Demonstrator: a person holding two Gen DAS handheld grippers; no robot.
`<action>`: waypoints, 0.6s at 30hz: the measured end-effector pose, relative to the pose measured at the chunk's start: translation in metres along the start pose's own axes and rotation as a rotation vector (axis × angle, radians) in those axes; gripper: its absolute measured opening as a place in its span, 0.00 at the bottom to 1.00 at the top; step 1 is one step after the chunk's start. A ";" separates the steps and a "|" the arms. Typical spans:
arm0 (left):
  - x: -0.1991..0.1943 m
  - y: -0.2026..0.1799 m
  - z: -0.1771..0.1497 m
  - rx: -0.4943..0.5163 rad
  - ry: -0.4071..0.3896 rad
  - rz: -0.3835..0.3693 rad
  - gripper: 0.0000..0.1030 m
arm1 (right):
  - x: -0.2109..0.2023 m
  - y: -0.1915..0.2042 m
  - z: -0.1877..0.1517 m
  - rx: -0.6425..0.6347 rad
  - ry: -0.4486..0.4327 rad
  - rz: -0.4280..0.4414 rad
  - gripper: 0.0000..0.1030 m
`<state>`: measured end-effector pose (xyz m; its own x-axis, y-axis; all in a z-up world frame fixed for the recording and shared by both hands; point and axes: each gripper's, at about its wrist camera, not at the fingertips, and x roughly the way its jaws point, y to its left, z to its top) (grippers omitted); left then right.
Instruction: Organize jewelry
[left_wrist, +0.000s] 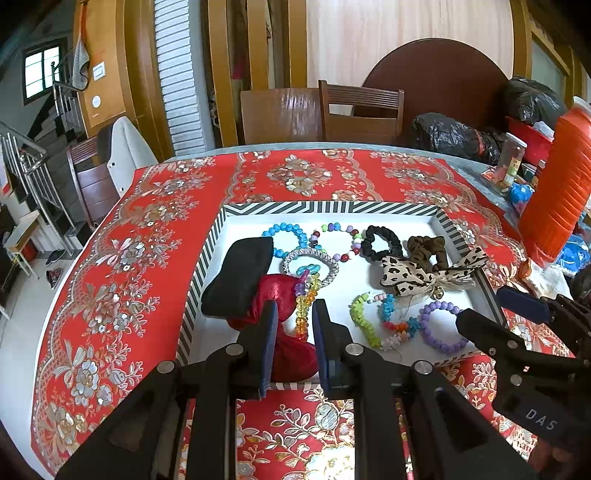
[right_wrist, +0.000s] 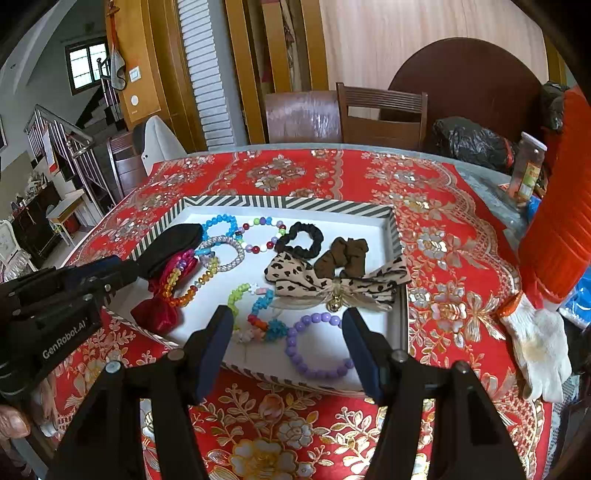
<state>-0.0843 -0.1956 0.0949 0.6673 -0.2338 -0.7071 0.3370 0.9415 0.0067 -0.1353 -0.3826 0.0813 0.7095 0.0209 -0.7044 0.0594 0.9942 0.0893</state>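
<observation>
The tray (right_wrist: 397, 236) holding bracelets and scrunchies is lying on the red floral tablecloth (right_wrist: 436, 229). The left gripper (left_wrist: 294, 314) is hovering, jaws apart, over the red scrunchie (left_wrist: 291, 354). The right gripper (right_wrist: 286, 325) is hovering, jaws apart, above the purple bracelet (right_wrist: 295, 354).

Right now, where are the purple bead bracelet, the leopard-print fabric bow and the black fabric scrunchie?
Purple bead bracelet (right_wrist: 295, 353): right wrist view, on its left-hand beads.
Leopard-print fabric bow (right_wrist: 291, 275): right wrist view, on its left loop.
Black fabric scrunchie (right_wrist: 300, 230): right wrist view, on its upper ruffle.
</observation>
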 end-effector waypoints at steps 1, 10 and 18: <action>0.000 0.000 0.000 -0.001 0.000 0.002 0.23 | 0.000 0.000 0.000 0.001 0.000 0.000 0.62; 0.003 0.004 -0.001 -0.013 0.009 0.008 0.23 | 0.001 0.000 -0.002 0.001 0.003 0.002 0.62; 0.006 0.006 -0.003 -0.015 0.019 0.004 0.23 | 0.004 -0.002 -0.005 0.007 0.010 0.001 0.62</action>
<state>-0.0803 -0.1909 0.0888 0.6560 -0.2255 -0.7202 0.3239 0.9461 -0.0011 -0.1363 -0.3838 0.0751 0.7028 0.0229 -0.7110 0.0637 0.9934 0.0950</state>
